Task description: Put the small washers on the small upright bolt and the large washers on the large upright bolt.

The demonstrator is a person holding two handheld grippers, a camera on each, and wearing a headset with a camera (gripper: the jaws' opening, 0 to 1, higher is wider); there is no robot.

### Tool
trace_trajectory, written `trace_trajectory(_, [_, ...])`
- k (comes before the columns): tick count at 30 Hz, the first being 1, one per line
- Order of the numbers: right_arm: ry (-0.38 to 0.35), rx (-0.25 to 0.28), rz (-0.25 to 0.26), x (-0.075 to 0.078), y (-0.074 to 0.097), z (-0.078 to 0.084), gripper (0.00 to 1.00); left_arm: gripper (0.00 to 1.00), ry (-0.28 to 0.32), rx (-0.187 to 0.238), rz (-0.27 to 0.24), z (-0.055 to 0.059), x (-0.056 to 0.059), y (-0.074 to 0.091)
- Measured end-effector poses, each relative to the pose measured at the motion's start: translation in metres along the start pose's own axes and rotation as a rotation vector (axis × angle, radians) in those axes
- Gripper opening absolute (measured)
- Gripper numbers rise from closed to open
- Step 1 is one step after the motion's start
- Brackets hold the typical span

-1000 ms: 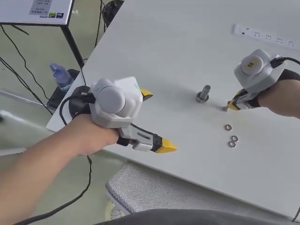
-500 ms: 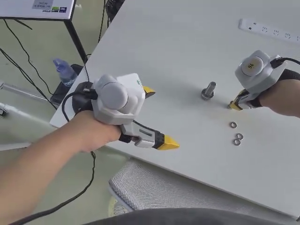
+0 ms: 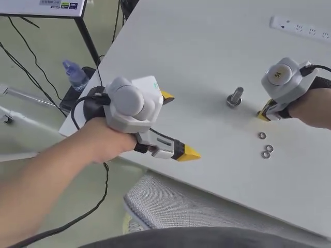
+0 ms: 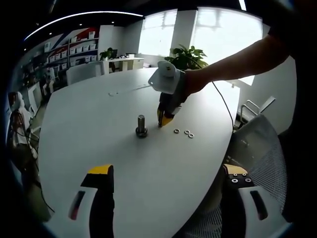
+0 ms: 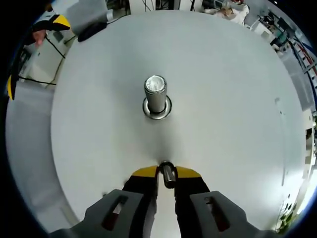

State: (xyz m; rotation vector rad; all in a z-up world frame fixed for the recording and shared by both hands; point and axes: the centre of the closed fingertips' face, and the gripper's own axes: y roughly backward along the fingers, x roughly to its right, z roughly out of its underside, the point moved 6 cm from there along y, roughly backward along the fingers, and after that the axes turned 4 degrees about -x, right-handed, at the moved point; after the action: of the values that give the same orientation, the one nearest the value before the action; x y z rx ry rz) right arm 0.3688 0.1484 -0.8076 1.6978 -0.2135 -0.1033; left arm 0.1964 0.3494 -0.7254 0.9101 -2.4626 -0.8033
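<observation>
**Hand pose.** The left hand (image 3: 111, 142) enters from the lower left of the head view, forearm along the bottom-left corner. It is wrapped round the body of the left hand-held gripper (image 3: 177, 124), which points toward the right of the frame over the near-left edge of the white tabletop (image 3: 207, 46). The right hand (image 3: 310, 106) comes in at the mid-right edge and holds the right hand-held gripper (image 3: 265, 116) tips-down at the tabletop. **Counts.** 2 hand-held grippers. 1 large bolt (image 3: 235, 96), upright at centre-right, w/ a ring-shaped base. 3 loose washers (image 3: 262, 135) (image 3: 269, 148) (image 3: 265, 154), flat on the tabletop just below the right gripper's tips; two lie close together and the third sits slightly above them. 1 small bolt (image 5: 167, 173). **Left hand-held gripper.** The jaws are spread wide, w/ the yellow tips well apart at bottom left and bottom right of the left gripper view. Nothing is between them. **Right hand-held gripper.** The jaws are drawn in tight at bottom centre of the right gripper view. They pinch a small round-topped metal piece that reads as the small bolt, seen end-on. The large bolt stands apart from it, above it at frame centre. In the left gripper view the right gripper's tips sit just right of the large bolt, w/ the washers in a short row further right.
</observation>
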Motion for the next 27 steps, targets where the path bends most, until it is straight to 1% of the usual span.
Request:
trace_trajectory(3, [-0.005,0.000,-0.007,0.0001,0.0002,0.0001,0.12,0.89,-0.006,-0.005,0.001,0.0008,0.0004,0.0003])
trace_trajectory(5, [-0.009,-0.001,-0.010,0.0031,-0.0024,0.0003,0.12,0.89,-0.004,-0.005,0.004,0.0011,0.0009,-0.0003])
trace_trajectory(8, [-0.004,-0.003,-0.009,0.0025,-0.0023,-0.0001,0.13,0.88,-0.006,-0.006,0.006,0.0011,0.0012,-0.0012])
trace_trajectory(12, [-0.015,-0.001,-0.011,0.0007,-0.0012,-0.0001,0.13,0.88,-0.006,-0.005,0.006,0.0009,0.0014,-0.0020])
trace_trajectory(16, [-0.016,0.003,-0.015,-0.0002,-0.0008,-0.0002,0.13,0.88,-0.005,-0.013,0.002,0.0035,0.0004,-0.0023])
trace_trajectory(23, [0.003,0.001,-0.024,0.0034,-0.0053,-0.0012,0.14,0.88,0.001,-0.005,-0.002,0.0034,0.0006,-0.0008])
trace_trajectory(24, [0.004,0.003,-0.014,0.0048,-0.0058,-0.0013,0.15,0.88,0.001,-0.007,-0.003,0.0036,0.0008,-0.0009])
trace_trajectory(25, [0.006,0.007,-0.011,0.0066,-0.0069,-0.0012,0.20,0.88,-0.002,-0.009,-0.002,0.0038,0.0011,-0.0010])
trace_trajectory(27, [-0.010,0.007,-0.027,0.0067,-0.0074,-0.0004,0.30,0.88,-0.001,-0.010,-0.002,0.0042,0.0019,-0.0016])
